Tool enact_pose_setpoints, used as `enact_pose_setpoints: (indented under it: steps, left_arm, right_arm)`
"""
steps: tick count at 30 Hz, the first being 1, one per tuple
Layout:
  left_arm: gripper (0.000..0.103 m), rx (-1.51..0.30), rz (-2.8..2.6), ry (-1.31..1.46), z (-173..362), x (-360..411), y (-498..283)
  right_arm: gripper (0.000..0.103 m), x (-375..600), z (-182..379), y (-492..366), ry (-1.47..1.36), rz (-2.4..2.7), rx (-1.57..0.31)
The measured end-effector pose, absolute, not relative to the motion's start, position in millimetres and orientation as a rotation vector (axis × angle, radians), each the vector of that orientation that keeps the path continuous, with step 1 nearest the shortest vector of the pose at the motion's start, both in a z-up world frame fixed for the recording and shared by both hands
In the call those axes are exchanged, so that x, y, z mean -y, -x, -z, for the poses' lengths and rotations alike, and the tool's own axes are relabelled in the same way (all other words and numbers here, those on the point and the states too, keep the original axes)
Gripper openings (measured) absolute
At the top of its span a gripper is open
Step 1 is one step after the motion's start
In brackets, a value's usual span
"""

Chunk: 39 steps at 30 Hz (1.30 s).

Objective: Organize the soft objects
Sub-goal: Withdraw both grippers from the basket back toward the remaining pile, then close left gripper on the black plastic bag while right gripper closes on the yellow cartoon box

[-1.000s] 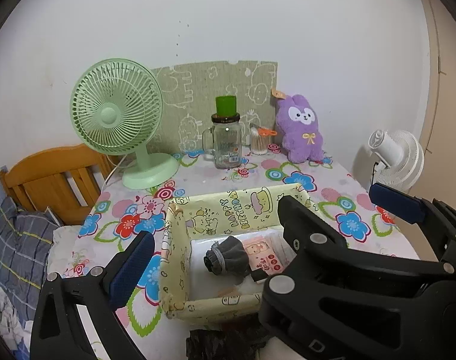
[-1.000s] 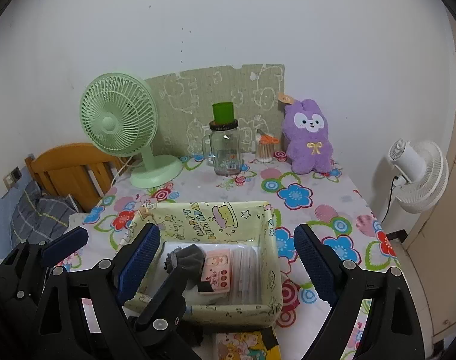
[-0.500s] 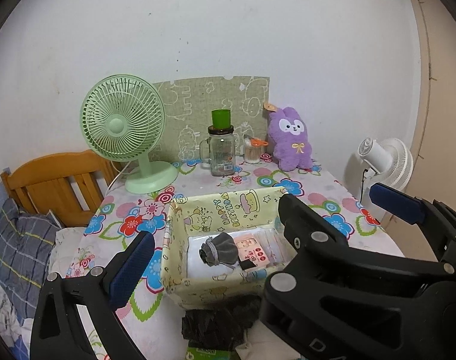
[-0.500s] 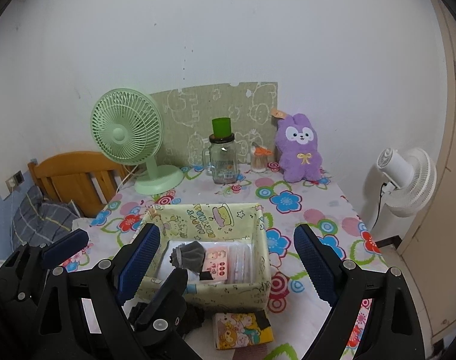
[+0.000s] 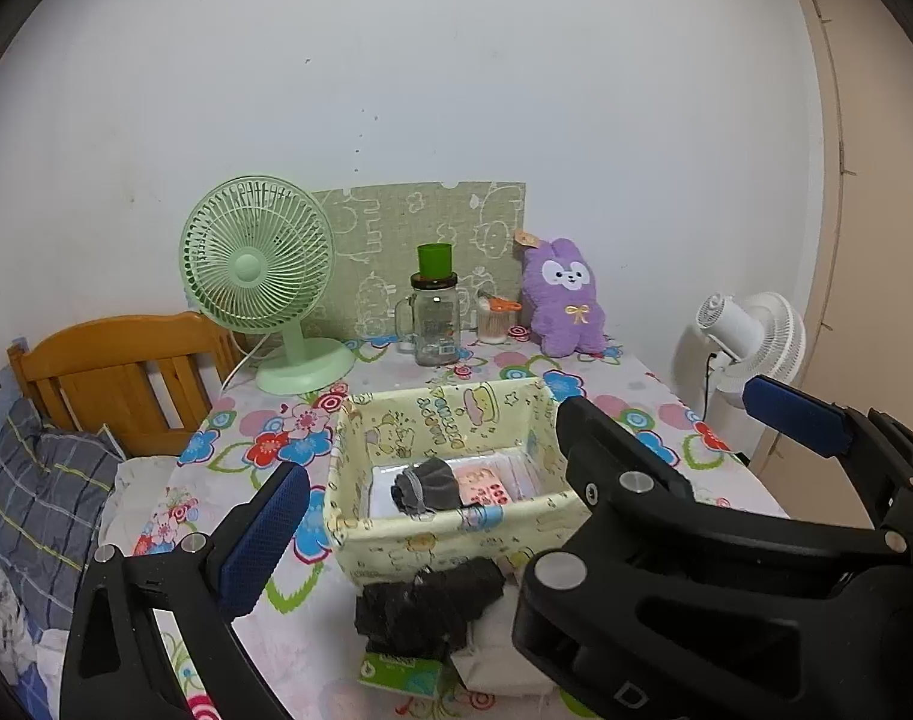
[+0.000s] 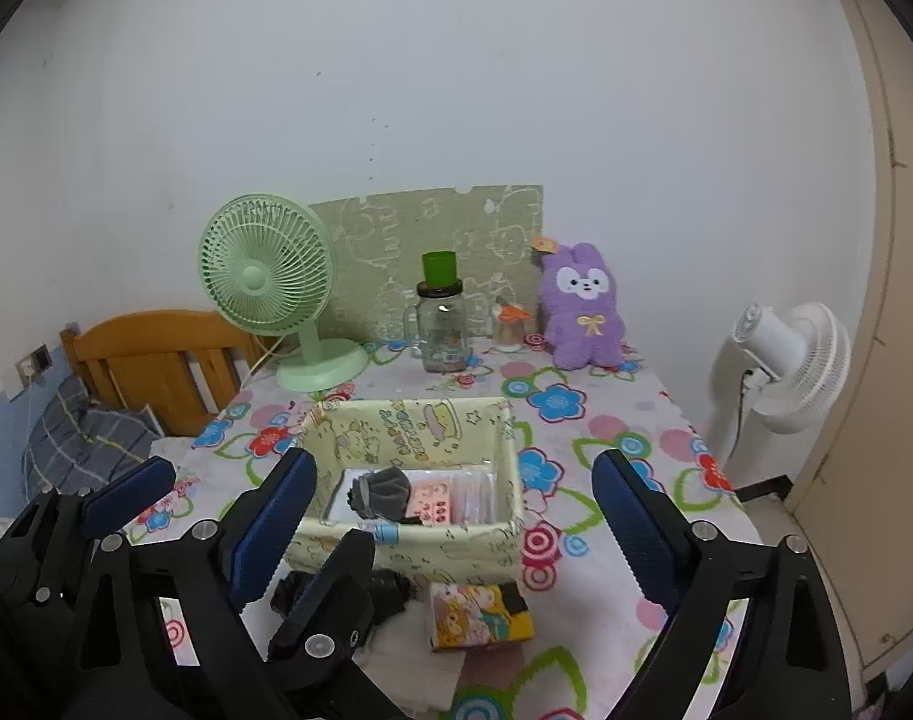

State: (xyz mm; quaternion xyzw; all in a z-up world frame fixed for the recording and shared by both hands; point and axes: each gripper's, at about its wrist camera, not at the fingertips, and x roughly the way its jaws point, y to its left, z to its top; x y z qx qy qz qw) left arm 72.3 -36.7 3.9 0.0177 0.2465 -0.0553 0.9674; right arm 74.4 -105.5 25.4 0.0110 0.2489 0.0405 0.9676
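Two things are already sitting in the yellow fabric basket (image 6: 510, 474), as far as I can tell: a rolled grey sock (image 6: 383, 492) and a pink packet (image 6: 437, 501) next to it, on top of something white and flat. So the job looks partly done.

What's left is nearer the grippers than the basket, right against its front wall: a black bundle of soft stuff (image 5: 429, 606), probably socks, lying partly on a green pack (image 5: 396, 669) and a white folded thing (image 5: 501, 660), plus a cartoon-print packet (image 6: 480, 615) just ahead of the right gripper (image 6: 456, 516). My guess is those go in next.

Both grippers are empty with the jaws spread wide. The left gripper (image 5: 528, 456) hangs a bit left of the right one, and the basket sits straight ahead between the fingers of each.

Writing-wise: the basket's inner back wall has printed cartoon lettering, but I can't make it out. The pink packet has small red marks, also unreadable. The green pack's label is too small. No brand I can name.
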Motion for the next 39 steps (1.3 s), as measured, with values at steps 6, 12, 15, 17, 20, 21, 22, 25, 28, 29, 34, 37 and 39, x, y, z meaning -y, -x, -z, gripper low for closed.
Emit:
enact_pose_setpoints:
  steps: [6,12,15,17,20,21,22,25,28,29,34,37,39]
  left_arm:
    - [0.103,-0.492,0.123,-0.037,1,39,-53]
    - [0.103,-0.476,0.112,-0.026,8,37,-38]
    - [0.103,-0.473,0.111,-0.016,13,35,-33]
    - [0.103,-0.475,0.108,-0.016,17,35,-31]
    - [0.103,-0.486,0.105,-0.014,23,33,-31]
    - [0.103,-0.492,0.105,-0.010,26,32,-32]
    - [0.103,-0.497,0.105,-0.003,28,31,-32]
    - [0.103,-0.510,0.102,0.015,37,29,-31]
    - [0.103,-0.529,0.101,0.018,47,28,-32]
    - [0.103,-0.533,0.101,0.019,49,27,-33]
    - [0.103,-0.559,0.102,0.026,63,25,-34]
    - [0.103,-0.562,0.099,0.023,71,24,-33]
    - [0.103,-0.570,0.102,0.020,76,24,-33]
  right_arm:
    - [0.097,108,-22,-52,-0.022,-0.064,-0.499]
    - [0.099,107,-15,-36,-0.025,-0.068,-0.485]
    - [0.102,106,-11,-30,-0.021,-0.062,-0.470]
    - [0.103,105,-7,-28,-0.017,-0.067,-0.472]
    - [0.103,104,1,-27,-0.021,-0.072,-0.482]
    - [0.103,103,3,-27,-0.022,-0.074,-0.486]
    - [0.103,102,6,-27,-0.024,-0.074,-0.488]
    - [0.103,100,13,-27,-0.024,-0.075,-0.495]
    - [0.103,98,22,-29,-0.021,-0.075,-0.511]
    - [0.103,97,25,-30,-0.022,-0.076,-0.518]
    - [0.103,96,40,-29,-0.026,-0.056,-0.523]
    - [0.103,96,48,-30,-0.026,-0.058,-0.533]
    - [0.103,96,54,-30,-0.034,-0.063,-0.542]
